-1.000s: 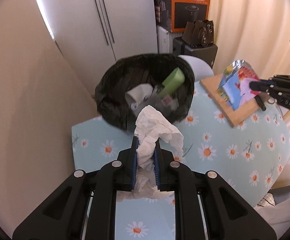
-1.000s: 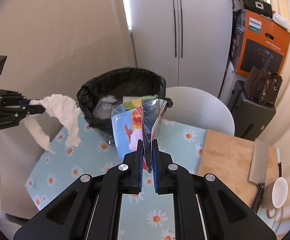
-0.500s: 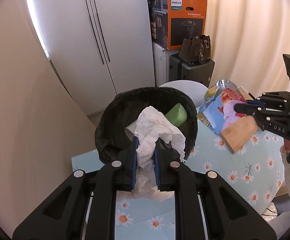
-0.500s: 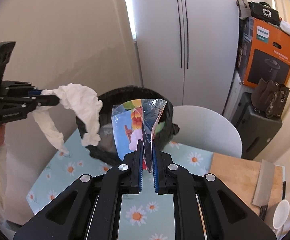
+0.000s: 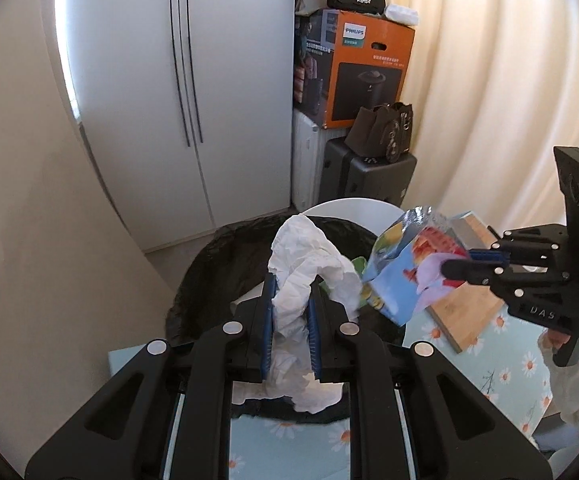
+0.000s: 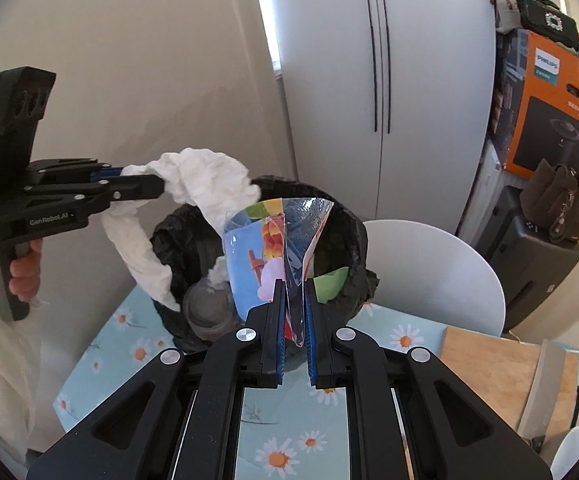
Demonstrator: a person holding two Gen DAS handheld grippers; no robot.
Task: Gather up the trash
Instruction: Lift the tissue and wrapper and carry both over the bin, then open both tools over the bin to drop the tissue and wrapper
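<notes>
We've carried both pieces over the bin (image 6: 341, 236): left gripper (image 5: 291, 312) pinching tissue (image 5: 309, 264), right gripper (image 6: 292, 312) pinching wrapper (image 6: 277, 248); release next.

Bin mouth (image 6: 329, 216) open above, part-filled by bottle (image 6: 209, 308); tissue (image 6: 193, 184) and wrapper (image 6: 265, 256) crowding its rim

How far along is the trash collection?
Done: a green piece and a grey cup sit in the black-lined bin.
In hand: left gripper clamps crumpled white tissue; right gripper clamps a colourful snack wrapper, both above the bin.
Left: release both.
</notes>
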